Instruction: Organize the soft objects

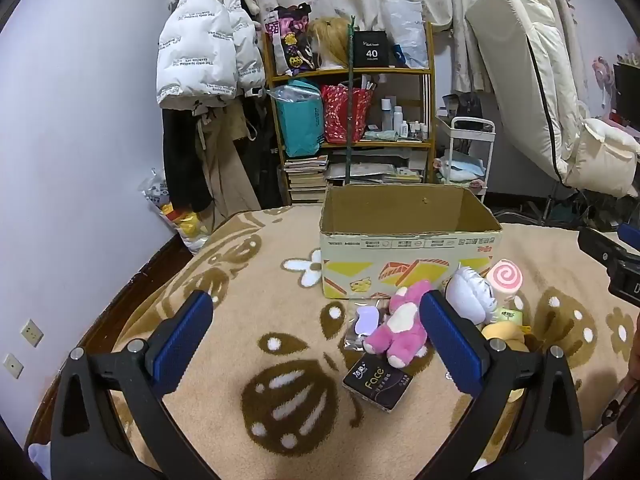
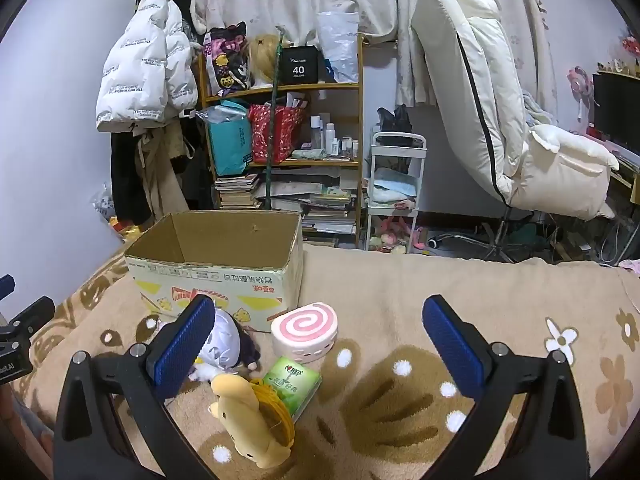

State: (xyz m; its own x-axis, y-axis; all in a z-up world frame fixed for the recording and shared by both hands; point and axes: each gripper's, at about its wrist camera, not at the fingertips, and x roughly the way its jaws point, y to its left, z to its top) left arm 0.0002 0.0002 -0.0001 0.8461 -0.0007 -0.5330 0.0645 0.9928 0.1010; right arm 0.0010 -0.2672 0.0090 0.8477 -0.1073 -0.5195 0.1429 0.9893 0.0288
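I have both sets of tongs spread wide and holding nothing: the left tongs (image 1: pixel 316 334) hover over bare blanket, and the right tongs (image 2: pixel 318 342) hang just above the toys. The cardboard box (image 1: pixel 408 264) stands ahead of both, beyond the fingertips, and what I can see of its inside looks empty, though its floor is hidden from me. So I judge the sorting has not really started.

Everything soft lies loose on the blanket (image 1: pixel 240 280) in front of the box. Beside the right finger of the left tongs lies the pink plush (image 1: pixel 396 326), with a small bagged purple item (image 1: pixel 366 320) just next to it and a dark tissue pack (image 1: pixel 378 384) nearer to me. Between the fingers of the right tongs I see the swirl cushion (image 2: pixel 305 330) ahead, the green tissue pack (image 2: pixel 296 382) below it, and the yellow plush (image 2: pixel 256 420) closest. The white doll (image 2: pixel 224 344) is partly behind that left finger.

All of these remain to be boxed.
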